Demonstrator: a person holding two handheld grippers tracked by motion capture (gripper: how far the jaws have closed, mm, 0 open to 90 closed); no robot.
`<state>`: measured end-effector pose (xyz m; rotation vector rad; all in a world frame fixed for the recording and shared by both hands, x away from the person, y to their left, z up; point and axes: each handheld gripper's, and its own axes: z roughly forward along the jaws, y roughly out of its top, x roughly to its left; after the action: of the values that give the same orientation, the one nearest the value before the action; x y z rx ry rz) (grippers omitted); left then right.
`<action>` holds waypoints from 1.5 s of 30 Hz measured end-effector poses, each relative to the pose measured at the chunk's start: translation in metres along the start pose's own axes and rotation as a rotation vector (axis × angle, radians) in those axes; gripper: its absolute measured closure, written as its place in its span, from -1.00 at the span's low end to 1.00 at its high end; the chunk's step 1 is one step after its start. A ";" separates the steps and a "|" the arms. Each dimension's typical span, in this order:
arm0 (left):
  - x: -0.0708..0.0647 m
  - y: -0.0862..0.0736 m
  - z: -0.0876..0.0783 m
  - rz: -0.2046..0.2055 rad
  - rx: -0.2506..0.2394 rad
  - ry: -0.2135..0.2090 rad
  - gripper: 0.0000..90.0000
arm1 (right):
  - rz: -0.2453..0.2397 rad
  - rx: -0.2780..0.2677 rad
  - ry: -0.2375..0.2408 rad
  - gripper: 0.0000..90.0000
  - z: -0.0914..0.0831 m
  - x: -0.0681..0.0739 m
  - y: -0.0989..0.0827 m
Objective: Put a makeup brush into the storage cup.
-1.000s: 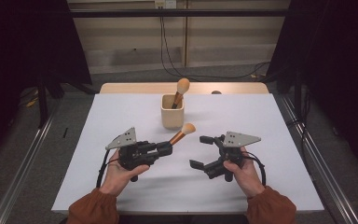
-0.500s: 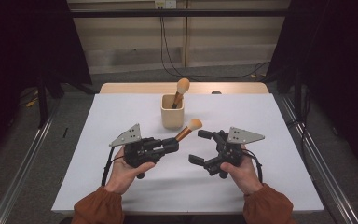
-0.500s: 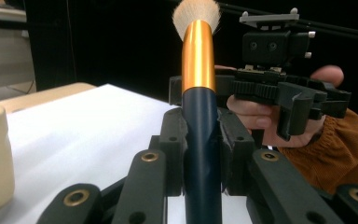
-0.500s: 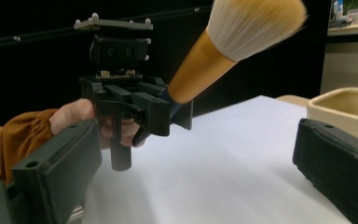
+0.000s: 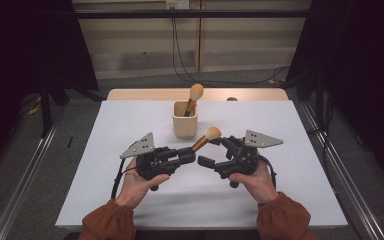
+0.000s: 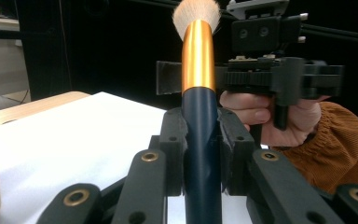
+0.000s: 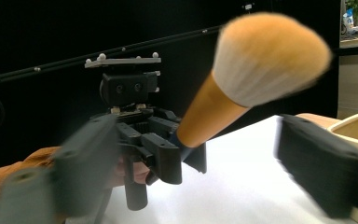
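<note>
We hold a makeup brush (image 5: 203,140) in the left claw (image 5: 189,156), clenched on the dark lower handle so that the gold collar and the soft bristle head stick out up and forward, above the white surface (image 5: 110,130) and just in front of the cream cup (image 5: 185,119). In the left claw's own view the brush (image 6: 198,93) stands straight between the two black jaws, gripped snugly on the navy shaft below the gold band. The right claw (image 5: 215,152) faces it from the other side, its jaws having just been closing in, yet they are apart and press on nothing; in its own view the bristle head (image 7: 270,58) floats between the blurred jaws without touching either. We judge the brush a light thing, stiff along its handle and very soft at the head, so the weight is no worry but the grip spot is. The gold collar looks smooth and likely slippery, and it widens toward the head, so a pinch there could slide. The bristles would only squash and splay, and give no hold at all. If the right claw is to take it, the best place seems the collar's narrow end or the bare shaft just above the left jaws, squarely across the round handle. A second brush (image 5: 194,96) stands head up in the cup, leaning a little, and the cup itself may tip if knocked.
</note>
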<state>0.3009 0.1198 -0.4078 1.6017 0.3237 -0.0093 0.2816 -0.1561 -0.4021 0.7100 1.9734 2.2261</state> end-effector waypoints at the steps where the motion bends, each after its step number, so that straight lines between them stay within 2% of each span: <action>1: 0.000 0.000 0.000 0.000 0.000 -0.002 0.66 | 0.007 0.001 0.000 -0.42 0.001 -0.001 0.000; 10: 0.000 -0.003 0.001 0.002 0.009 -0.008 0.66 | 0.054 -0.019 0.027 0.19 0.005 -0.004 -0.003; 16: 0.000 -0.005 0.002 0.008 0.021 -0.018 0.66 | 0.083 -0.026 0.043 0.48 0.006 -0.007 -0.006; 25: 0.002 -0.008 0.003 0.019 0.038 -0.019 0.65 | 0.132 -0.026 0.073 0.57 0.005 -0.012 -0.010; 29: 0.002 -0.008 0.004 0.021 0.041 -0.011 0.62 | 0.105 -0.022 0.077 0.60 0.005 -0.011 -0.010; 39: 0.003 -0.010 0.006 0.013 0.062 0.014 0.57 | 0.092 -0.013 0.070 0.61 0.006 -0.013 -0.011; 45: 0.003 -0.011 0.006 0.009 0.070 0.031 0.46 | 0.086 -0.009 0.062 0.62 0.005 -0.013 -0.010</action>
<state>0.3025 0.1144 -0.4194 1.6737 0.3436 0.0116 0.2928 -0.1551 -0.4149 0.7476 1.9960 2.3315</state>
